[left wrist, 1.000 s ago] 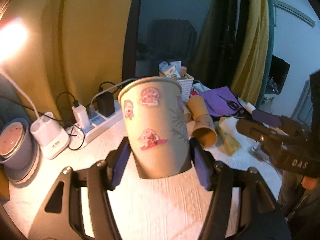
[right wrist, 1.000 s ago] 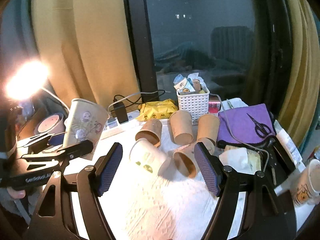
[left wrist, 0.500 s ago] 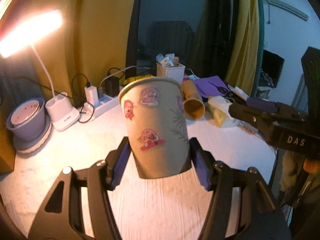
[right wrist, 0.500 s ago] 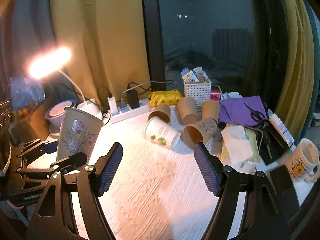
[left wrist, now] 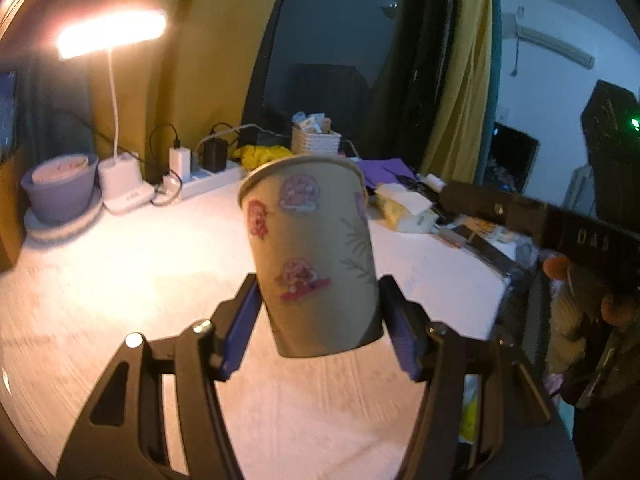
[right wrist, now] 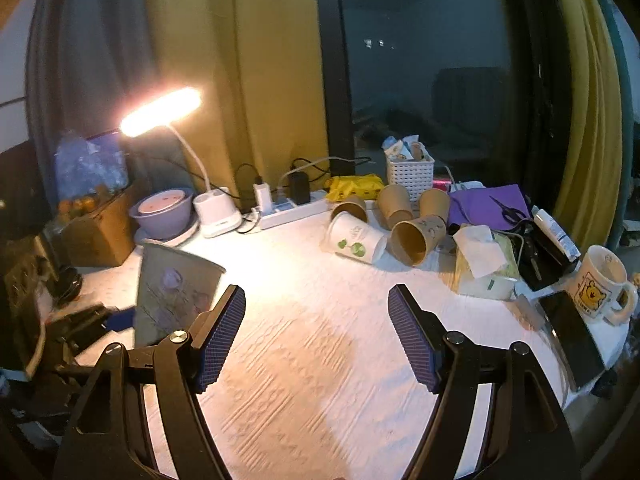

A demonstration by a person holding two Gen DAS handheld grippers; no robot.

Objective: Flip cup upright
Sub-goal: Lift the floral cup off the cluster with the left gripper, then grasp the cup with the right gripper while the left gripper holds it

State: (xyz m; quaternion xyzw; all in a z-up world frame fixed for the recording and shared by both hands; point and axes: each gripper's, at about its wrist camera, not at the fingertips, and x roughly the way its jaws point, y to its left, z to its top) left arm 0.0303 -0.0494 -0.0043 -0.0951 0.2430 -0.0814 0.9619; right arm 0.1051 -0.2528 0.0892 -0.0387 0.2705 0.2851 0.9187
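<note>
My left gripper (left wrist: 318, 320) is shut on a beige paper cup with pink stickers (left wrist: 312, 256). The cup is held upright, rim up, tilted slightly, above the white table (left wrist: 120, 280). The same cup shows in the right wrist view (right wrist: 172, 292) at the left, with the left gripper (right wrist: 116, 318) on it. My right gripper (right wrist: 316, 332) is open and empty over the table's middle. Several paper cups lie on their sides at the back, among them a white one with green prints (right wrist: 354, 238) and a brown one (right wrist: 416, 236).
A lit desk lamp (right wrist: 160, 110), a purple bowl (right wrist: 162, 208), a power strip (right wrist: 288, 212) and a white basket (right wrist: 410, 172) line the back. A tissue pack (right wrist: 482, 264), a phone (right wrist: 572, 336) and a mug (right wrist: 600, 284) sit at the right edge.
Both grippers have pulled back toward me from the back of the table. The left one still holds the cup upright. The right gripper stays open.
</note>
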